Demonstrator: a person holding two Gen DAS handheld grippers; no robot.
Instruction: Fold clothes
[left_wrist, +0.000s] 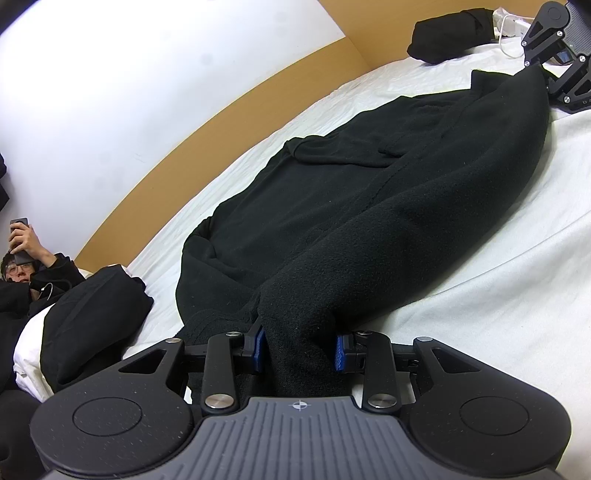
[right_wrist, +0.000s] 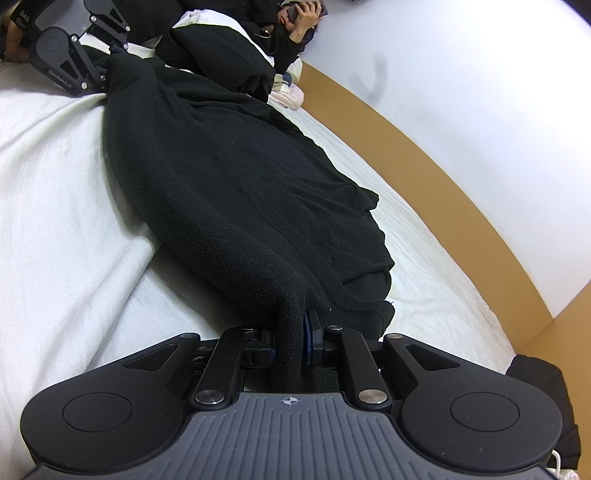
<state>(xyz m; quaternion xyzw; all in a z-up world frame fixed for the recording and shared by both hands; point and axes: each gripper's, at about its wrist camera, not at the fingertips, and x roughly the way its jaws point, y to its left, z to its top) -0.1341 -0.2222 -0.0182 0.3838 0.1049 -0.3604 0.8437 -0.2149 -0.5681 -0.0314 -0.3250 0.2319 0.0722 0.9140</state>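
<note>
A black fleece garment (left_wrist: 369, 206) lies stretched lengthwise across the white bed sheet (left_wrist: 480, 277). My left gripper (left_wrist: 299, 347) is shut on a thick bunch of its near end, which fills the gap between the blue pads (left_wrist: 339, 352). The right gripper (left_wrist: 535, 68) holds the far corner, lifted a little off the sheet. In the right wrist view the same garment (right_wrist: 229, 192) runs away from my right gripper (right_wrist: 291, 339), whose pads pinch a narrow fold of fabric. The left gripper (right_wrist: 110, 55) shows at the garment's other end.
A folded black garment (left_wrist: 450, 33) and a white cable (left_wrist: 506, 37) lie at the far corner. A person (left_wrist: 26, 258) lies at the bed's end holding a phone, beside a black item on a pillow (left_wrist: 96, 317). A wooden bed frame (left_wrist: 221, 110) borders the wall side.
</note>
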